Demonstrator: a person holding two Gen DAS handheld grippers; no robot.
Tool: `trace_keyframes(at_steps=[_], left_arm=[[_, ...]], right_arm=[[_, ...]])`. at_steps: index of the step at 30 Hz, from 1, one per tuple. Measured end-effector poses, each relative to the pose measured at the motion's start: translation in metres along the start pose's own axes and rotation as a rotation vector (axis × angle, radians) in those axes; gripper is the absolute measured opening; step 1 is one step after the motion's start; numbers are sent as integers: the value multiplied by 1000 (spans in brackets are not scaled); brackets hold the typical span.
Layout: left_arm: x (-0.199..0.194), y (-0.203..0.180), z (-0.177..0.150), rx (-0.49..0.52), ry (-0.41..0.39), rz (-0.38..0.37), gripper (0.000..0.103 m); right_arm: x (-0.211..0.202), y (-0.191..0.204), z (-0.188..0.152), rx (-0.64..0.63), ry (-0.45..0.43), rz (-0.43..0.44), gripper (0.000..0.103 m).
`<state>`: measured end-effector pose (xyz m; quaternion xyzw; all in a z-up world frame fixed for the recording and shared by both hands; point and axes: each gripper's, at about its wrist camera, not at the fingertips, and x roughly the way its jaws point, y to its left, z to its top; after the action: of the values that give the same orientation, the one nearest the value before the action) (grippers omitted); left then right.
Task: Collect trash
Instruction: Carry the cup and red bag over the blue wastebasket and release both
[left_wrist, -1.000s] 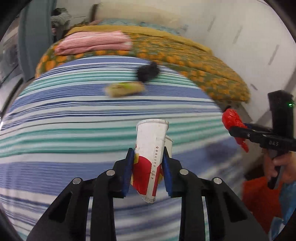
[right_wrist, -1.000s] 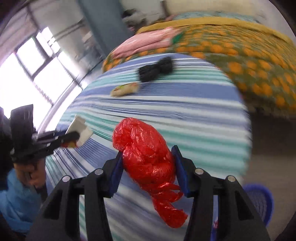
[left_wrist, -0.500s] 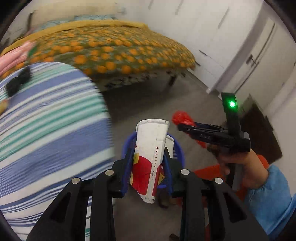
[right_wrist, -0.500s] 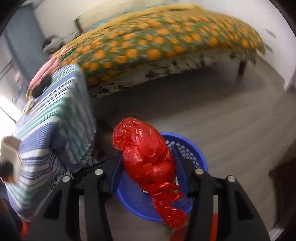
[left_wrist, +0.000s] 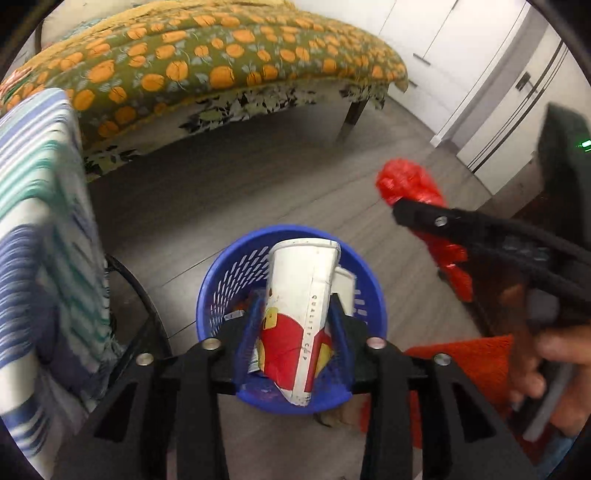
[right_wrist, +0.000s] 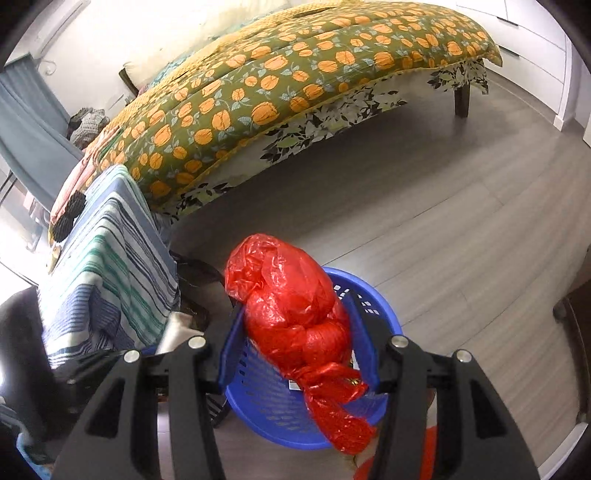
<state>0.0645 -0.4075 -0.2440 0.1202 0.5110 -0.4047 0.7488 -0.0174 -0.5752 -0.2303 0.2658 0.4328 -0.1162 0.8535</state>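
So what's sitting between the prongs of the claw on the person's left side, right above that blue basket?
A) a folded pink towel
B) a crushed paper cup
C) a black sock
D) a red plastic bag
B: the left wrist view shows a crushed white-and-red paper cup between the left claw prongs, which are opening over the blue basket; the red plastic bag is in the right claw.

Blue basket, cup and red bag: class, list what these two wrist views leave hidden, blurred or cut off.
- Contents of the blue basket: left wrist view, mostly covered by the paper cup between the opening jaws of the left gripper.
- Basket floor: right wrist view, covered by the red bag between the opening jaws of the right gripper.
- Striped cloth: left wrist view, blurred.
- The person's hand: cut off by the edge.
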Motion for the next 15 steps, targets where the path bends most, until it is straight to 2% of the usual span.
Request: trace_keyframes(at_steps=[1,2,6,9,14,15], left_arm=[[7,-2,3,7,7,25,47],[12,-2,5,12,10,42,52],[8,-1,6,12,1,43,65],[-12,-2,2,14,-29,33,69],[-67,-3,-8,25,-117,-5,77],[-81,0,-11,18,-139,-10,78]], right_arm=[[0,-3,0,19,-2,4,67],[-2,-6,0,34,-9,5,71],[-7,-8,5,48,-34,8,72],[-11,-5,6,41,-48,-3,73],[-14,10,6,-14,-73,-49,74],[-15,15,6,-31,-77,-64,78]])
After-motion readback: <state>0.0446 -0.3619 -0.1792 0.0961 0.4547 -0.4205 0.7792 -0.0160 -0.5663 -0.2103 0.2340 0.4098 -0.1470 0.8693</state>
